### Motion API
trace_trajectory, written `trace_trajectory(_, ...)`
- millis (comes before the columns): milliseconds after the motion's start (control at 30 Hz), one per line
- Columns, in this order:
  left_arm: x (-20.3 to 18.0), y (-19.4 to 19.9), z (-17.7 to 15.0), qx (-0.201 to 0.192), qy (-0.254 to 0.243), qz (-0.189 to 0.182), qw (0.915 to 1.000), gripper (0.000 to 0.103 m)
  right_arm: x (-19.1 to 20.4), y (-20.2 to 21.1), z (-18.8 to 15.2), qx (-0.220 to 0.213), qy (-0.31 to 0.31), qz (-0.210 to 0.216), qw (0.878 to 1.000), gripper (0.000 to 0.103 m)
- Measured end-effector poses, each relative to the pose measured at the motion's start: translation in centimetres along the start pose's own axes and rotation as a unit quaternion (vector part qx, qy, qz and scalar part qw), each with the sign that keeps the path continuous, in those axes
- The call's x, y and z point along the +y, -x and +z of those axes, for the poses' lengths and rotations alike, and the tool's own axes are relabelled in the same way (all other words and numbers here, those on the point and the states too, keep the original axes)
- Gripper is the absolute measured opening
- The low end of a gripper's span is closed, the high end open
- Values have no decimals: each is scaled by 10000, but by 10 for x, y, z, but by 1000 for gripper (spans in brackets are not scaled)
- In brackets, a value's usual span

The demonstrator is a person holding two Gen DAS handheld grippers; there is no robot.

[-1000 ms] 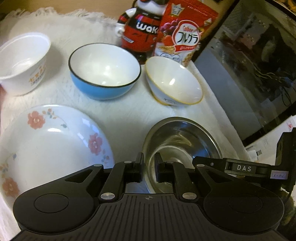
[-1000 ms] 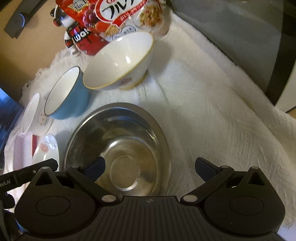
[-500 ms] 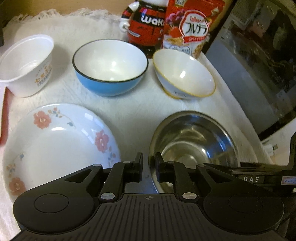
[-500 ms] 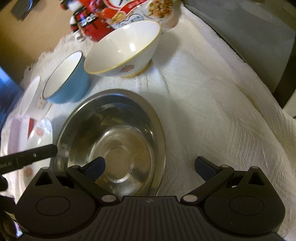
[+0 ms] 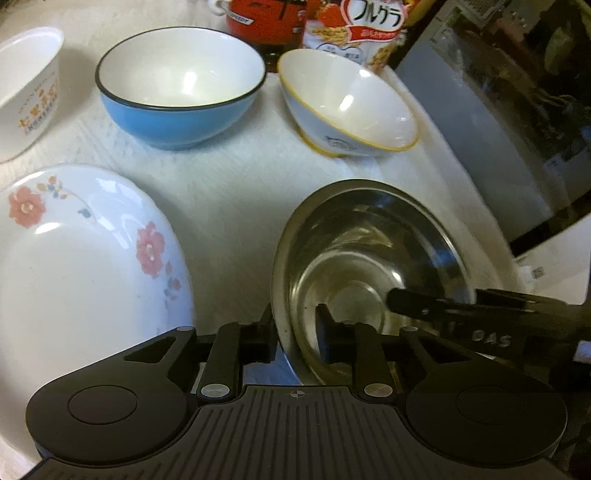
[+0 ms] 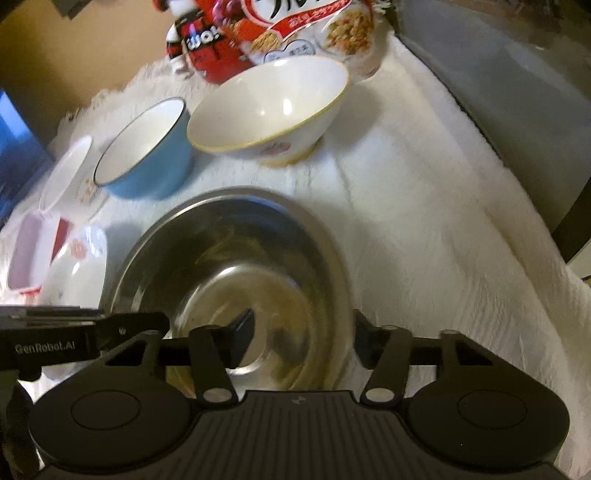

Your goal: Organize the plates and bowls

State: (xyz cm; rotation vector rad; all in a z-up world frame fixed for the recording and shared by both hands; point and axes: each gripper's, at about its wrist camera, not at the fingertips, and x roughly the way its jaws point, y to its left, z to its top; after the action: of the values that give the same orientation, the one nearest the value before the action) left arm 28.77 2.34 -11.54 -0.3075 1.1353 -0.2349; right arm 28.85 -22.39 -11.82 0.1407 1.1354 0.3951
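Note:
A steel bowl point(image 5: 369, 251) sits on the white cloth, tilted up on its left side. My left gripper point(image 5: 295, 332) is shut on the bowl's near-left rim, one finger inside and one outside. My right gripper point(image 6: 303, 336) straddles the bowl's point(image 6: 236, 251) near-right rim, one finger inside and one outside, its jaws partly closed with a gap left. A floral plate point(image 5: 74, 266) lies left of the bowl. A blue bowl point(image 5: 181, 85), a yellow-rimmed white bowl point(image 5: 347, 103) and a white cup point(image 5: 26, 88) stand behind.
A cereal bag point(image 5: 362, 22) and a red figurine point(image 5: 266, 22) stand at the back. A dark glass-fronted appliance point(image 5: 498, 129) lines the right side. A pink-lidded container point(image 6: 29, 254) lies at the far left of the cloth point(image 6: 424, 221).
Both grippers moved forward onto the steel bowl. The left gripper's fingers now pinch its rim and the bowl has tilted. The right gripper's jaws have narrowed around the opposite rim.

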Motion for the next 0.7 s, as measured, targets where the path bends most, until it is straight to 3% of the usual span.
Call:
trace_trajectory(100,5,18,-2,-213,68,-58,9997,23,11,10,-1,-145,-16,-106,9998,53)
trace_trajectory(233,24,59,-1,-625,191,14,9979,23,35,23,9,-303,-79,298,9991,53)
trace_trajectory(433,75,118,-11,-1255,494,412,9900,23,111,25,17,-568,717,758,9929,54)
trace_trajectory(567,113,124,-26,-1218,892,846,9849,23,158,-3,15,-259,1113,913,9892,53)
trace_trajectory(700,131,120,-41,-1061,923,1253,9821,22,191,-23,0,-24,1580,822,9840,52)
